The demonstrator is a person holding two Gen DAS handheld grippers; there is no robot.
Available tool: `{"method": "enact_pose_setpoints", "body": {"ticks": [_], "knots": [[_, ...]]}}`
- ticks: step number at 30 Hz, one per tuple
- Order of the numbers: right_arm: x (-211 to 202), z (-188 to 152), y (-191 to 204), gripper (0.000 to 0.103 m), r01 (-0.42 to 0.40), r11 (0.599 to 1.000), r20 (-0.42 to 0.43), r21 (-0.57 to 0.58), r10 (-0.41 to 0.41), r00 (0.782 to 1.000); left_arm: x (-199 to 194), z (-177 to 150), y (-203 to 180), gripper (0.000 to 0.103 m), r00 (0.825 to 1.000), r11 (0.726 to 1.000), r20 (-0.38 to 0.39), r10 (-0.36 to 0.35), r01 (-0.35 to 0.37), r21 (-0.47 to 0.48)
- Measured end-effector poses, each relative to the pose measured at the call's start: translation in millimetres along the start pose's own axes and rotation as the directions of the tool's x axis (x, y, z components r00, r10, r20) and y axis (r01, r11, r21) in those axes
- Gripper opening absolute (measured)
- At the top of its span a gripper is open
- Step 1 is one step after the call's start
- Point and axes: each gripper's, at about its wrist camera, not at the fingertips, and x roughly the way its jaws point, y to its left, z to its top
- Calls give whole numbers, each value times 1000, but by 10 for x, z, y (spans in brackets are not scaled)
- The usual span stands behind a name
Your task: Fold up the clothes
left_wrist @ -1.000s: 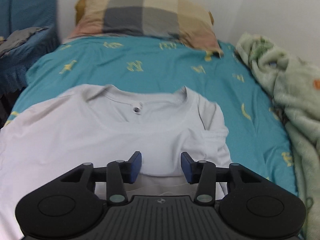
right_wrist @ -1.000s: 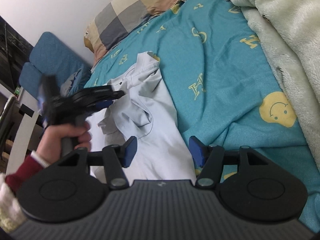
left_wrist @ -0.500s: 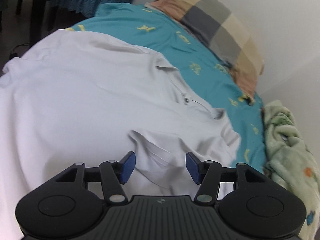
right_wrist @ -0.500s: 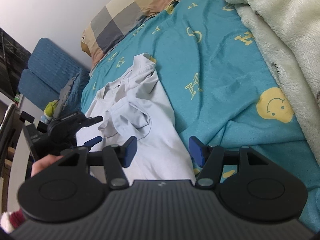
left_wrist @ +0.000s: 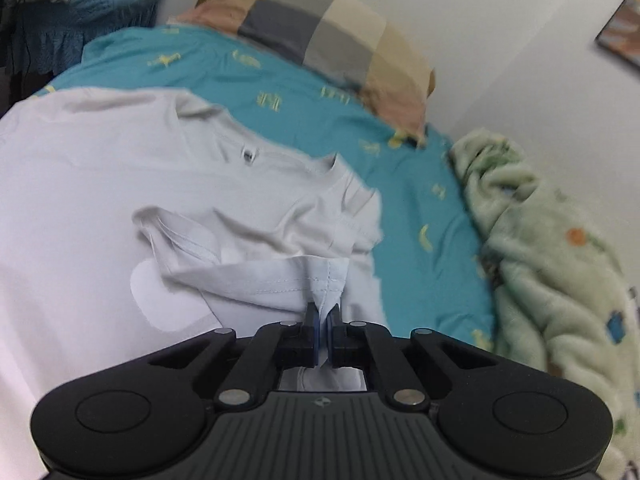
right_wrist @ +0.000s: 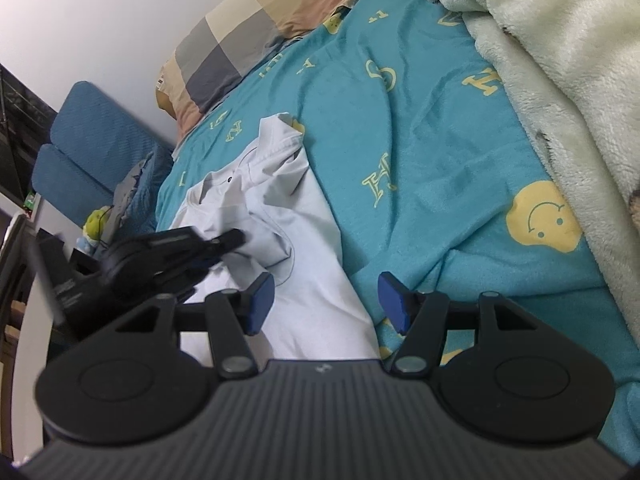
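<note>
Black ribbed gripper point(right_wrist: 326, 302) with blue pads point(right_wrist: 260, 300), silver screws.

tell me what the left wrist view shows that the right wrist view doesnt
Only the left wrist view shows the left tool shut on a pinched fold of the shirt's sleeve hem, plus a picture frame corner on the wall. Only the right wrist view shows the right tool open and empty above the shirt's edge, and the yellow smiley print. Both share the white shirt, teal bedsheet, checked pillow and fleece blanket.
</note>
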Motion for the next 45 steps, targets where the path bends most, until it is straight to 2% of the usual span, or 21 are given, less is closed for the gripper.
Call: {"method": "enact_pose_setpoints", "body": {"ticks": [4, 8, 11, 12, 15, 17, 21, 24, 28, 32, 34, 36, 38, 42, 43, 44, 45], "knots": [[-92, 20, -29, 61, -10, 1000, 21, 11, 9, 1000, -537, -34, 207, 3, 997, 998, 73, -23, 27, -52], [-159, 29, -38, 61, -20, 1000, 29, 6, 20, 999, -716, -203, 612, 3, 993, 988, 47, 106, -100, -115], [-134, 22, -4, 61, -38, 999, -16, -35, 38, 999, -575, -296, 864, 5, 980, 977, -17, 196, -197, -87], [-129, 18, 12, 61, -47, 998, -31, -49, 45, 998, -542, -312, 891, 5, 980, 978, -21, 200, -201, -62], [-129, 8, 66, 61, -84, 993, -80, -85, 77, 994, -653, -360, 863, 12, 984, 983, 3, 176, -175, -63], [-185, 6, 111, 61, -105, 988, -98, -117, 94, 991, -827, -425, 749, 28, 990, 989, 17, 141, -140, -56], [-449, 3, 203, 61, -144, 975, -80, -168, 132, 988, -1217, -702, 358, 34, 994, 993, 33, 105, -107, 56], [-706, -2, 255, 61, -163, 966, -69, -203, 152, 986, -1474, -1039, 17, 34, 998, 992, 15, 55, -56, 113], [-1075, -105, 276, 61, -148, 952, -38, -270, 143, 989, -1736, -1583, -379, 34, 999, 979, -28, -32, 37, 201], [-1389, -249, 16, 61, -151, 967, 11, -206, 156, 988, -1844, -2100, -704, 34, 987, 954, -114, -110, 137, 269], [-1468, -278, -93, 61, -149, 977, 35, -155, 157, 987, -1834, -2315, -854, 34, 982, 934, -151, -115, 159, 320], [-1483, -270, -127, 61, -153, 978, 48, -139, 161, 986, -1743, -2485, -947, 36, 980, 915, -180, -79, 144, 378], [-1462, -254, -139, 61, -156, 979, 50, -133, 164, 985, -1589, -2566, -957, 36, 972, 913, -229, -47, 134, 384], [-1279, -258, -157, 61, -142, 982, -6, -127, 142, 990, -1388, -2655, -886, 36, 957, 920, -289, -30, 140, 367], [-1248, -261, -157, 61, -137, 982, -19, -127, 136, 991, -1341, -2673, -864, 24, 953, 920, -302, -21, 137, 367], [-1233, -268, -157, 61, -137, 982, -28, -127, 134, 991, -1300, -2687, -840, 6, 950, 921, -313, -14, 134, 365], [-1226, -274, -159, 61, -138, 982, -33, -127, 135, 990, -1303, -2671, -807, 6, 949, 926, -315, -19, 135, 352]]}}
